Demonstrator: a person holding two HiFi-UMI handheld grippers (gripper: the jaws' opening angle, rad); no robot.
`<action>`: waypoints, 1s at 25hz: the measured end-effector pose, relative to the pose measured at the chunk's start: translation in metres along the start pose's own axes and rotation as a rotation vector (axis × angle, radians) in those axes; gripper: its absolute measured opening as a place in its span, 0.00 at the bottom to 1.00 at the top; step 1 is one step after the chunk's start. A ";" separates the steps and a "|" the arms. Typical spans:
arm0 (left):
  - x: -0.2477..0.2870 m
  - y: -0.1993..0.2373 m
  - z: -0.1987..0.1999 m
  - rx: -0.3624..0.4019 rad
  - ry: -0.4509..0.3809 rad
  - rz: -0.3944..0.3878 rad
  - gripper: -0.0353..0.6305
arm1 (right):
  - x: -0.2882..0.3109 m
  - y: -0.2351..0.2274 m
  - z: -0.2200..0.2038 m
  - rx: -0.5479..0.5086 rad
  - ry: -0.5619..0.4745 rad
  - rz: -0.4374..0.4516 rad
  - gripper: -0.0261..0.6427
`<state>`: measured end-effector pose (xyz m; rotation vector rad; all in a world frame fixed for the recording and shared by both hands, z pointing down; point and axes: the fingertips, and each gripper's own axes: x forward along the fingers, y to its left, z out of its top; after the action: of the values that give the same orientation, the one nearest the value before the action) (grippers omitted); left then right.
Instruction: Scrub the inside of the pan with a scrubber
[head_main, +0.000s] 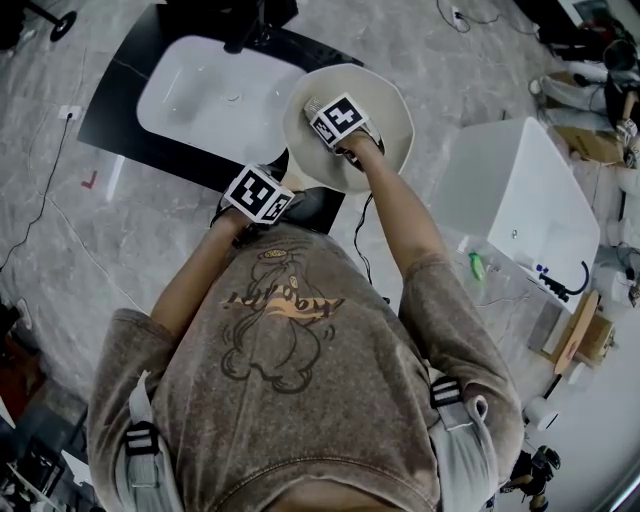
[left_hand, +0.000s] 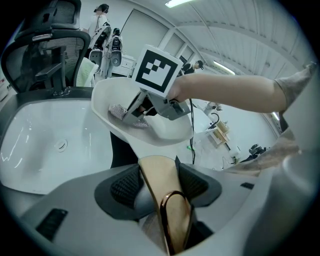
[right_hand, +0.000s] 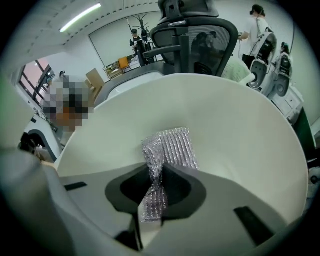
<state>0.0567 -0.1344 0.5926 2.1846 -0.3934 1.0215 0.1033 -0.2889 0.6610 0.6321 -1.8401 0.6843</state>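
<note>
Left tool (left_hand: 159, 185) clamps handle (left_hand: 157, 167); right tool (right_hand: 156, 187) pinches scrubber (right_hand: 172, 147) against pan (right_hand: 240, 140) wall, below rim

The pan (right_hand: 240, 130) is finished smooth and matt, cream inside. Its handle (left_hand: 159, 175) looks like pale wood and is fitted with a glossy coppery metal loop (left_hand: 173, 193). The scrubber (right_hand: 172, 147) is woven of silvery, glittering mesh. The sink (left_hand: 30, 145) is glazed glossy white.

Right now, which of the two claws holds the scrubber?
The right claw: its jaws pinch the silvery scrubber inside the pan, whereas the left claw grips the pan's tan handle.
</note>
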 end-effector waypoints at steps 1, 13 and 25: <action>0.000 0.001 0.000 -0.001 0.001 0.000 0.44 | -0.001 -0.007 -0.001 0.006 -0.001 -0.018 0.16; 0.003 0.009 0.000 -0.028 -0.001 -0.011 0.44 | -0.014 -0.067 -0.025 0.062 0.013 -0.182 0.16; -0.045 0.039 0.043 -0.080 -0.273 0.106 0.14 | -0.045 -0.047 -0.019 0.022 -0.152 -0.242 0.16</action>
<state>0.0318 -0.1929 0.5564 2.2548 -0.6694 0.7479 0.1632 -0.3037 0.6328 0.9262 -1.8570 0.5075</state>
